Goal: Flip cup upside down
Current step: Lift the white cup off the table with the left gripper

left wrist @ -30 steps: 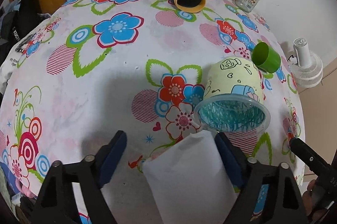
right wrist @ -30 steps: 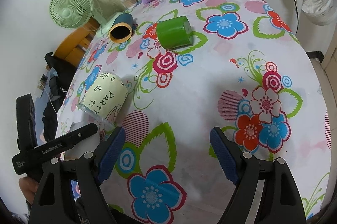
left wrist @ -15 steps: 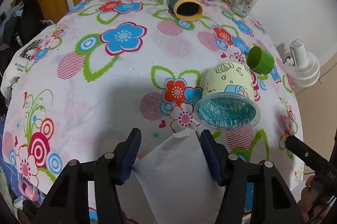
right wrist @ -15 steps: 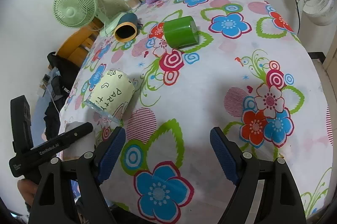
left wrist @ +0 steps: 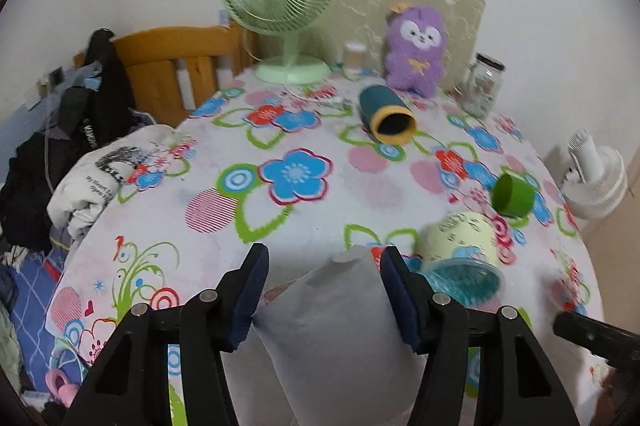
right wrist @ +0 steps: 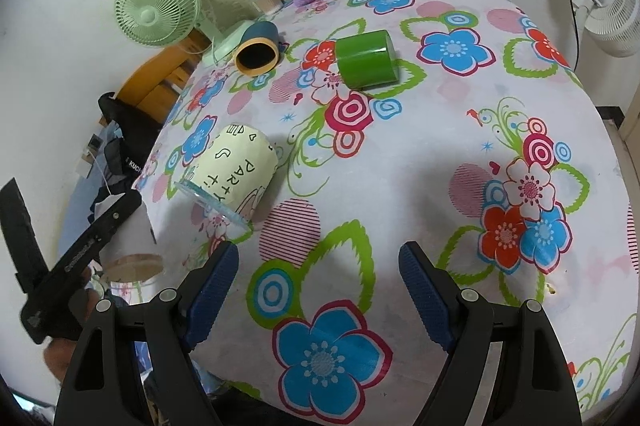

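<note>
The left gripper fingers clamp a plain white paper cup, lifted above the floral counter; next, invert it. The right gripper is wide open, empty.

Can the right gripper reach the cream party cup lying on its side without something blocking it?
Probably yes. The right gripper is open and holds nothing, and the party cup lies just ahead to its left on bare tablecloth. The green cup lies farther back, out of the way.
</note>
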`<state>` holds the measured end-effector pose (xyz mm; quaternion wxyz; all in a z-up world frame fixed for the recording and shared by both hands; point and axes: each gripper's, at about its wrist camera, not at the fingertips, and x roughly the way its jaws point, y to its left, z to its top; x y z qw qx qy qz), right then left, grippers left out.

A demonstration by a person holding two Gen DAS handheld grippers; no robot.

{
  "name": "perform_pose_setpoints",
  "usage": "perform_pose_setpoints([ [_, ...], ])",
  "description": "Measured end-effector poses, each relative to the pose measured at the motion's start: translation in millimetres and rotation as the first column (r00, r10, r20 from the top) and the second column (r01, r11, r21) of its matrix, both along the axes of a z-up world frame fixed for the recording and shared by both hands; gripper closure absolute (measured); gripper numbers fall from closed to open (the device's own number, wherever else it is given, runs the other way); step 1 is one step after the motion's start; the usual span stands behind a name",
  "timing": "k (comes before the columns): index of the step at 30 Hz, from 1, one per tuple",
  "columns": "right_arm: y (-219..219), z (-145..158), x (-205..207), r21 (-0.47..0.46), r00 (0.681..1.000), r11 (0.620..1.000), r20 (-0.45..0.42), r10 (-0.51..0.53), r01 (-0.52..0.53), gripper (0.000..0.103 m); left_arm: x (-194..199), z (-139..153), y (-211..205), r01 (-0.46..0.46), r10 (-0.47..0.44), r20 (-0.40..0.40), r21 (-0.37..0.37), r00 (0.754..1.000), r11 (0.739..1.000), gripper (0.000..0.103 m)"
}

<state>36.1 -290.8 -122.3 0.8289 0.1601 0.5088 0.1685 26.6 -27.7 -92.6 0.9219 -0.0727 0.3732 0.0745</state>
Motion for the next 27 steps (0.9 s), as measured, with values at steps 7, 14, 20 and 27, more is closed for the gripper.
perform_pose_setpoints([
  [7,5,2,-5,-0.009,1.0,1.0,0.008,0.014,-0.014,0.019,-13,-13,3,-0.105,0.093,0.138,0.082,0.986,0.991,0.043],
  [14,10,2,-8,-0.014,0.999,0.999,0.012,0.032,-0.032,0.019,-26,-27,0,-0.111,0.103,0.133,0.059,0.986,0.992,0.042],
  [20,14,2,-9,-0.01,0.999,0.999,0.016,0.043,-0.043,0.019,-33,-24,0,-0.085,0.081,0.103,0.03,0.991,0.996,0.036],
  [27,19,4,-10,-0.013,0.998,0.998,0.02,0.057,-0.057,0.019,-39,-17,4,-0.045,0.048,0.061,-0.048,0.997,0.998,0.013],
])
